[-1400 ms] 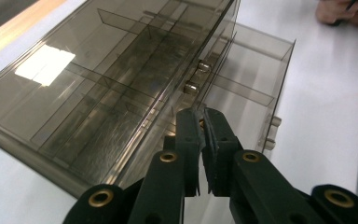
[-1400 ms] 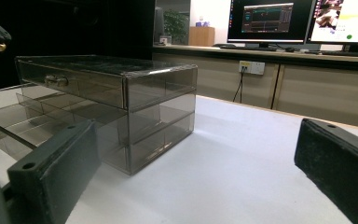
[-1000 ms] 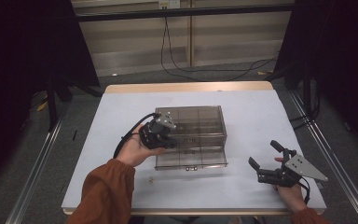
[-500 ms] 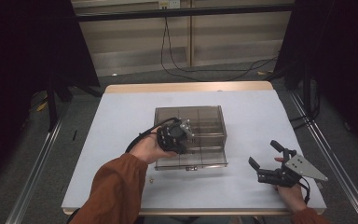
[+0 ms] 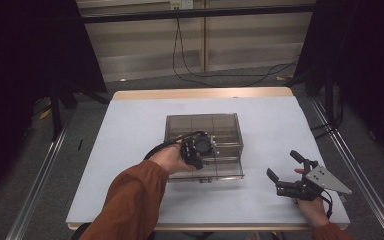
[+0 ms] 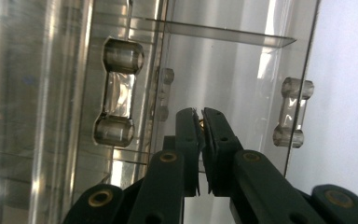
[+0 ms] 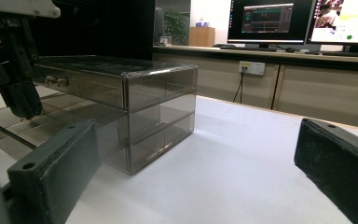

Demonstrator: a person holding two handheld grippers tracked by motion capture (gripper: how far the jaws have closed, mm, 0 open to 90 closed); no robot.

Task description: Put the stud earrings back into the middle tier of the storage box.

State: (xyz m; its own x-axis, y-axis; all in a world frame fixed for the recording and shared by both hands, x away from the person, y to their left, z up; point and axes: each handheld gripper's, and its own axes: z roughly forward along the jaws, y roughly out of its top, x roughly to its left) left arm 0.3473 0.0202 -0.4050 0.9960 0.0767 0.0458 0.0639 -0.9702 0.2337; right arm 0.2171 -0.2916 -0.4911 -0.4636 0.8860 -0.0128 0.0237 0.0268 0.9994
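Inside the pulled-out drawer [image 5: 215, 167] – left gripper [image 6: 202, 122] nearly closed, pinching something small.

The high view looks forward and down over the whole white table [image 5: 130, 150]; the left gripper view sits very close against the clear drawer cabinet [image 6: 242, 60]; the right gripper view looks low across the table at the same cabinet [image 7: 158, 107].

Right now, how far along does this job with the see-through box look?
Partly done, it seems. The bottom drawer of the clear drawer box already sticks out toward the person. In hand: the left claw hangs over that drawer, its jaws nearly shut on something small and yellowish I cannot make out. Whether it is dropping in or coming out is unclear. The right claw waits open on the table. The drawer is not yet closed.
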